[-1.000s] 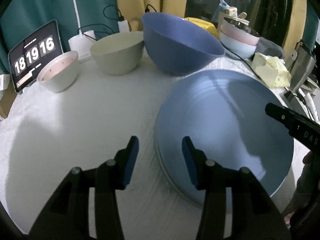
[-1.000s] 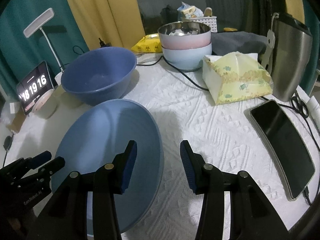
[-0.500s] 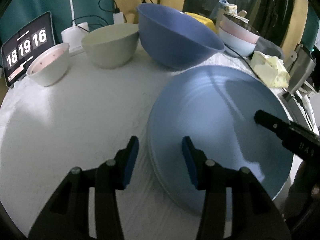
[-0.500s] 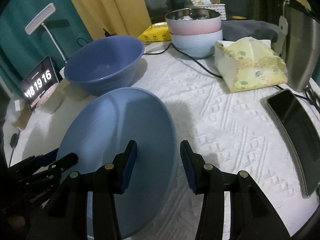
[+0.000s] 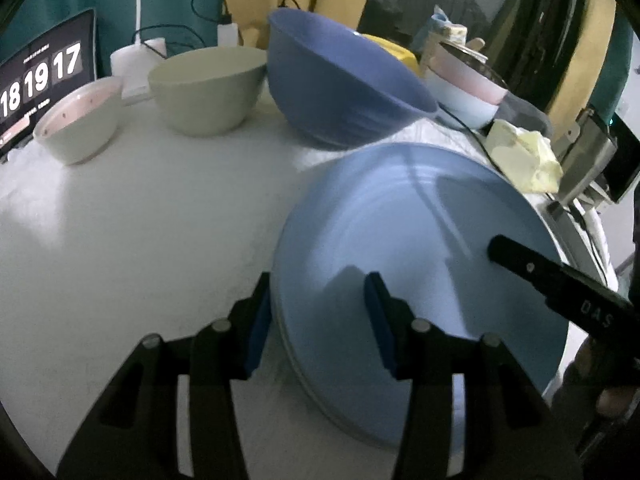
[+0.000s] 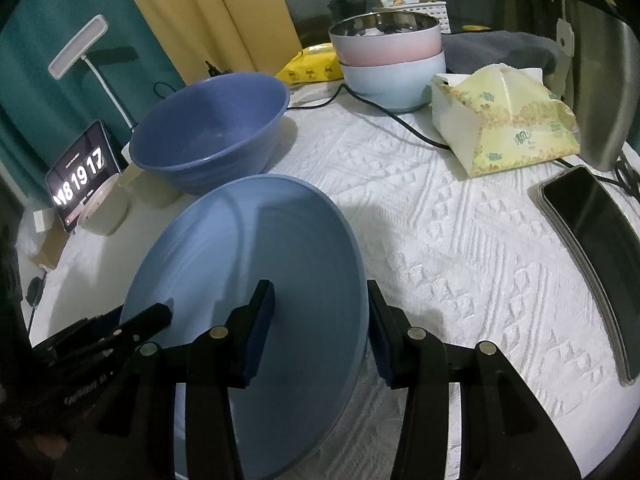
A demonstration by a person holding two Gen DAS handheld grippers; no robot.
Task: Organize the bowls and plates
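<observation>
**Plates stacked, bowls mostly still loose**

Plates were the matter in hand: the light blue plate (image 5: 416, 248) lay on another plate at the near edge of the white table (image 5: 120, 240), and both tools straddled its rim from opposite sides. The left gripper (image 5: 318, 320) had its jaws half spread over the left rim, pads not visibly pressing; the right gripper (image 6: 320, 328) stood likewise across the right rim, gaps showing by both pads. Neither seemed to hold anything.

Of the bowls, only the far pair looked sorted: the pink bowl (image 6: 388, 40) sat nested in the pale blue bowl (image 6: 394, 78). The big dark blue bowl (image 6: 208, 128), the cream bowl (image 5: 208, 88) left of it and the small pink-lined bowl (image 5: 76, 124) at far left stood apart, unnested. By my judgement the plate stack was being settled or shifted, and the three loose bowls remained to be gathered.
</observation>
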